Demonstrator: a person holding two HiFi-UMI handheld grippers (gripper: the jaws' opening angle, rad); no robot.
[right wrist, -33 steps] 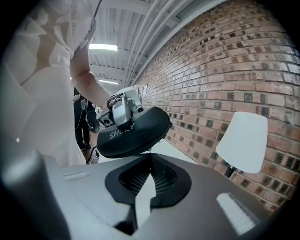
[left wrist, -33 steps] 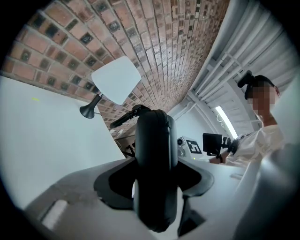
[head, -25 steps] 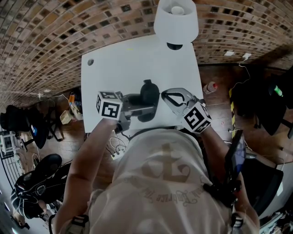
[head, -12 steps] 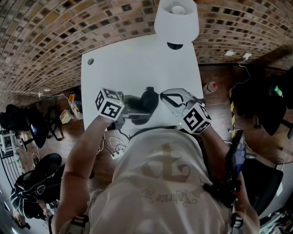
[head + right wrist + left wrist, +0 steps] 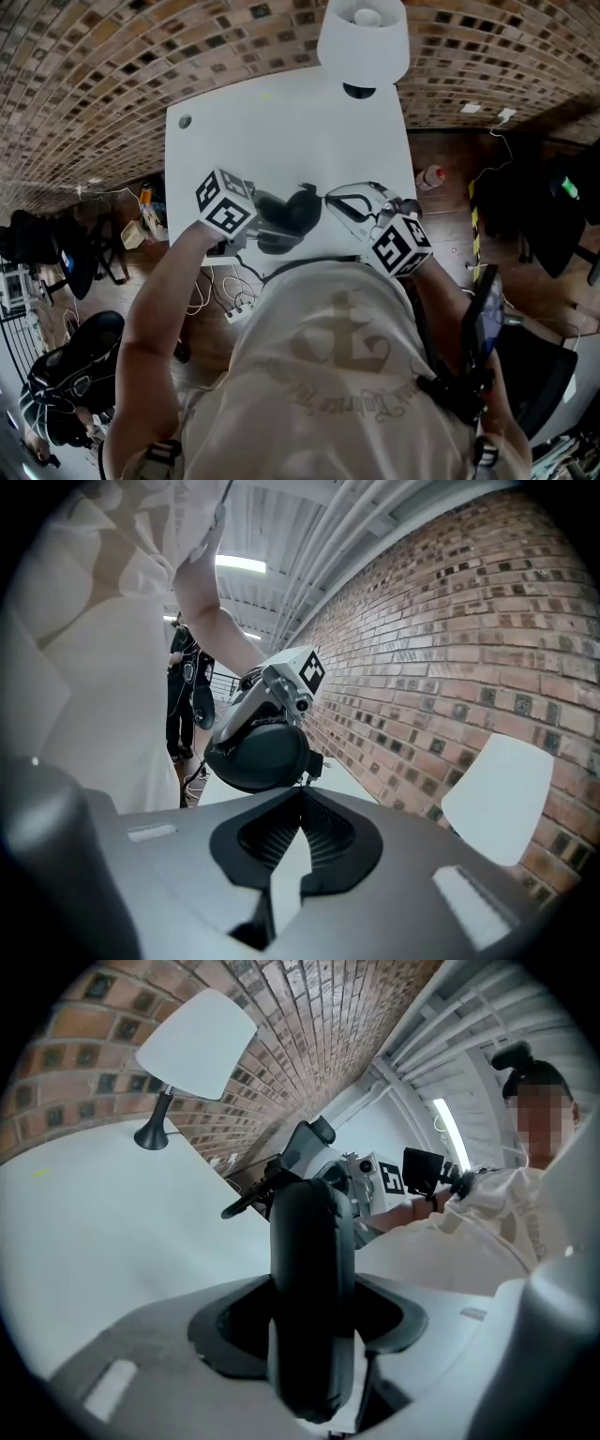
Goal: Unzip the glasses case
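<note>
Head view takes in the white counter (image 5: 281, 112). Its near edge is hidden behind the person's pale shirt (image 5: 337, 375), and its far half is bare up to a white-shaded lamp (image 5: 363, 42) at the back edge. The left gripper (image 5: 261, 217) has its jaws spread wide and clamped on the two broad sides of the black glasses case (image 5: 295, 208). The case stands on edge over the counter's near middle; whether it rests on the surface cannot be told. The right gripper (image 5: 330, 197) has its jaws pressed together, tips right at the case's end, where a small tab (image 5: 315, 761) juts out. Whether they pinch that tab is unclear, and the zip line itself cannot be made out.
</note>
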